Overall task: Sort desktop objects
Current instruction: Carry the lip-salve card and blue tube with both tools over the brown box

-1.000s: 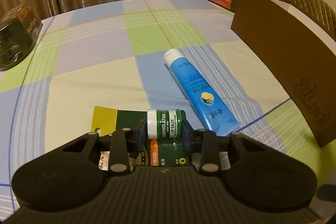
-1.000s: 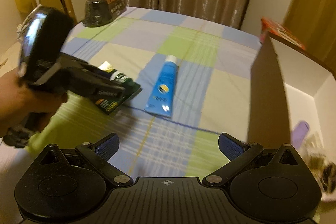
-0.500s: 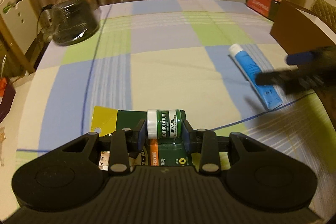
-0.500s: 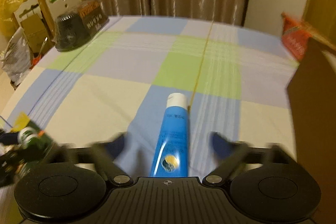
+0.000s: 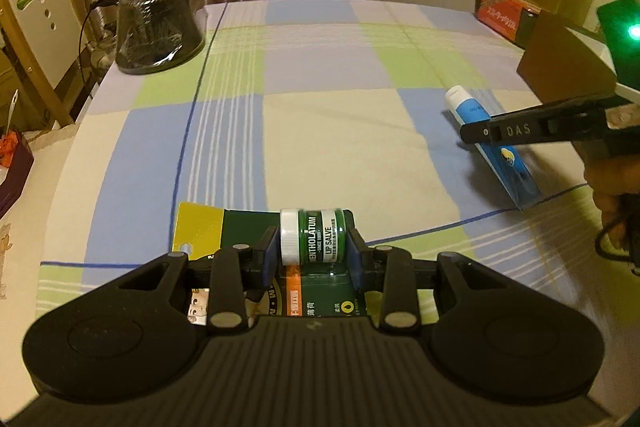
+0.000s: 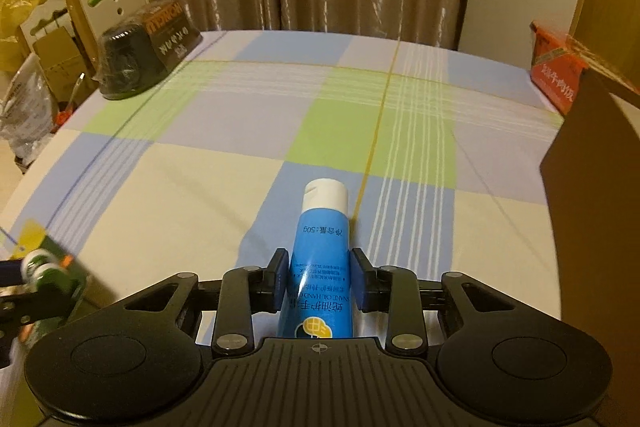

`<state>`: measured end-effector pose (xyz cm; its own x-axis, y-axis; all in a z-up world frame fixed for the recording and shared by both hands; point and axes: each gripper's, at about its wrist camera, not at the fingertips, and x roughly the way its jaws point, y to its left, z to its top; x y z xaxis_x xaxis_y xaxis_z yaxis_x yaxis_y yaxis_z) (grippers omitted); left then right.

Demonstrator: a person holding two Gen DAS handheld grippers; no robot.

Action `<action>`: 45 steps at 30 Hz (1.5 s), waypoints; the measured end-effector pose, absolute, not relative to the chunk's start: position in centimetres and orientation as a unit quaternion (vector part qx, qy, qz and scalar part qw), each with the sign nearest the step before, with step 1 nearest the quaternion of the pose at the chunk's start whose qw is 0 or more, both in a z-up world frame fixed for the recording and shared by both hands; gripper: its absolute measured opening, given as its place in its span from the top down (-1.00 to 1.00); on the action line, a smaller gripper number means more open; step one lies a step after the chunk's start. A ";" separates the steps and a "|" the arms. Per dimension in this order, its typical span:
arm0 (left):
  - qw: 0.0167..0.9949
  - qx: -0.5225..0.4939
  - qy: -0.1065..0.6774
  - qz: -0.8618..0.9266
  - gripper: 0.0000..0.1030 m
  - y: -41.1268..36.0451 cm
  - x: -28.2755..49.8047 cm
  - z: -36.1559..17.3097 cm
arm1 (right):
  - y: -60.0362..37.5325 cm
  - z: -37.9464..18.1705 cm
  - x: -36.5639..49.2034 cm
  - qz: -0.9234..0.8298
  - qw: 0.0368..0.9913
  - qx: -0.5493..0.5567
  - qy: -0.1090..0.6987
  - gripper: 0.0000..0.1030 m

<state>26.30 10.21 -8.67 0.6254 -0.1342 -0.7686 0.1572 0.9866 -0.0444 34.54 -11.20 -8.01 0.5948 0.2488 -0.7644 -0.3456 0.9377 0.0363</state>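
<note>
Left wrist view: my left gripper [image 5: 312,255] is clenched on the lip salve jar [image 5: 311,235], still on its green card [image 5: 248,227]; the card's lower part is hidden under the fingers. At far right my right gripper [image 5: 476,133] crosses the blue hand cream tube [image 5: 496,151]; its grip I cannot judge here. The brown box [image 5: 564,67] is cut off at the edge. Checked tablecloth [image 5: 340,131], curtains behind, dark wrapped bowl [image 5: 160,27] at far left.

Right wrist view: right gripper [image 6: 320,277] pads press the tube [image 6: 322,255] on both sides, grasping it on the cloth; its tail is hidden under the body. Left gripper [image 6: 36,275] blurred at the left edge. Orange packet [image 6: 556,79] behind the box.
</note>
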 end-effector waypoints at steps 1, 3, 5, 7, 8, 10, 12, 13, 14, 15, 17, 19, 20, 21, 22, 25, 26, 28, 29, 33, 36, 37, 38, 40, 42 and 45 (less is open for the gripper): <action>0.902 0.013 0.423 -0.084 0.42 10.0 26.3 -8.5 | -11.4 -7.7 34.1 0.166 0.892 -0.056 0.417 0.39; 0.903 0.016 0.419 -0.093 0.42 9.3 26.1 -8.2 | -11.9 -7.0 33.2 0.165 0.893 -0.053 0.415 0.39; 0.904 0.017 0.415 -0.101 0.42 8.7 25.9 -7.9 | -12.3 -6.3 32.4 0.162 0.895 -0.050 0.412 0.39; 0.905 0.018 0.411 -0.110 0.42 8.0 25.5 -7.5 | -12.8 -5.6 31.6 0.159 0.898 -0.045 0.409 0.39; 0.905 0.019 0.409 -0.115 0.42 7.7 25.3 -7.3 | -13.1 -5.2 31.1 0.157 0.899 -0.041 0.407 0.39; 0.905 0.021 0.406 -0.124 0.42 7.0 24.9 -6.9 | -13.7 -4.3 30.2 0.153 0.903 -0.033 0.401 0.39; 0.906 0.022 0.402 -0.132 0.42 6.4 24.6 -6.5 | -14.3 -3.4 29.2 0.148 0.907 -0.027 0.393 0.39; 0.906 0.022 0.399 -0.137 0.42 6.1 24.4 -6.3 | -14.6 -2.9 28.6 0.146 0.910 -0.026 0.388 0.39; 0.907 0.022 0.397 -0.141 0.42 5.8 24.2 -6.0 | -14.8 -2.4 28.1 0.143 0.912 -0.025 0.384 0.39; 0.907 0.021 0.394 -0.145 0.42 5.5 24.0 -5.8 | -15.1 -1.9 27.6 0.141 0.914 -0.024 0.379 0.39; 0.909 0.023 0.387 -0.154 0.42 4.9 23.5 -5.2 | -15.7 -1.0 26.4 0.133 0.919 -0.021 0.370 0.39; 0.909 0.025 0.381 -0.165 0.42 4.2 23.2 -4.7 | -16.5 -0.1 25.2 0.125 0.923 -0.018 0.362 0.39; 0.909 0.027 0.378 -0.171 0.42 3.8 23.0 -4.4 | -16.9 0.4 24.6 0.120 0.925 -0.016 0.359 0.39; 0.909 0.029 0.375 -0.177 0.42 3.4 22.7 -4.0 | -17.4 0.8 23.9 0.115 0.927 -0.013 0.355 0.39; 0.909 0.032 0.372 -0.184 0.42 3.0 22.5 -3.7 | -17.9 1.2 23.1 0.111 0.929 -0.011 0.353 0.39; 0.908 0.042 0.364 -0.204 0.42 1.4 21.8 -3.0 | -19.4 2.0 21.2 0.100 0.933 -0.008 0.346 0.39; 0.908 0.045 0.361 -0.210 0.42 0.8 21.5 -2.8 | -20.0 2.3 20.6 0.097 0.934 -0.007 0.344 0.39; 0.907 0.050 0.356 -0.218 0.42 -0.4 21.0 -2.4 | -21.3 2.6 19.5 0.094 0.935 -0.005 0.342 0.39; 0.908 0.051 0.354 -0.220 0.42 -1.1 20.6 -2.2 | -22.0 2.7 19.0 0.092 0.936 -0.003 0.340 0.39; 0.910 0.056 0.344 -0.225 0.42 -4.1 18.9 -1.3 | -25.5 3.2 16.9 0.096 0.937 0.002 0.335 0.39; 0.913 0.060 0.337 -0.220 0.42 -6.7 17.5 -0.5 | -28.4 3.4 15.5 0.108 0.936 0.001 0.334 0.39; 0.915 0.060 0.336 -0.216 0.42 -7.6 17.0 -0.3 | -29.4 3.4 15.1 0.115 0.935 -0.001 0.335 0.39; 0.917 0.059 0.334 -0.211 0.42 -8.6 16.5 -0.1 | -30.4 3.5 14.6 0.121 0.934 -0.003 0.335 0.39; 0.920 0.055 0.334 -0.198 0.42 -10.7 15.4 0.4 | -32.5 3.7 13.5 0.135 0.933 -0.008 0.333 0.39; 0.922 0.051 0.335 -0.188 0.42 -12.5 14.3 0.8 | -34.3 3.7 12.6 0.145 0.932 -0.016 0.331 0.39; 0.924 0.048 0.335 -0.176 0.42 -15.2 12.8 1.3 | -36.6 3.7 11.4 0.149 0.930 -0.017 0.335 0.39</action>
<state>12.75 -15.23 1.32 0.7134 -0.2931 -0.6365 0.3578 0.9334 -0.0288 11.44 -36.64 3.68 0.7312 0.2652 -0.6285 -0.2886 0.9551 0.0673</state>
